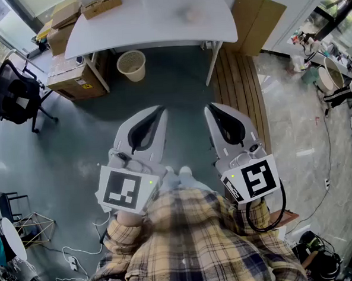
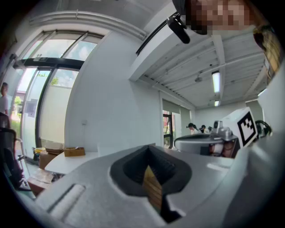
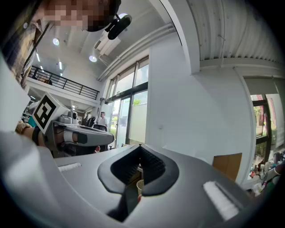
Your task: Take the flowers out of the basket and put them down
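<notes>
Pointing at the white table (image 1: 151,22), left gripper (image 1: 161,109) and right gripper (image 1: 209,107) are clenched, empty.

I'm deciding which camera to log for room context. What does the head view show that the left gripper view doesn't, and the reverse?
Only the head view: the wastebasket under the white table, and the marker cube on the left tool. Only the left gripper view: tall windows, a ceiling light and distant people. Both: the table, the box on it, and the left and right tool, each shut and empty.
</notes>
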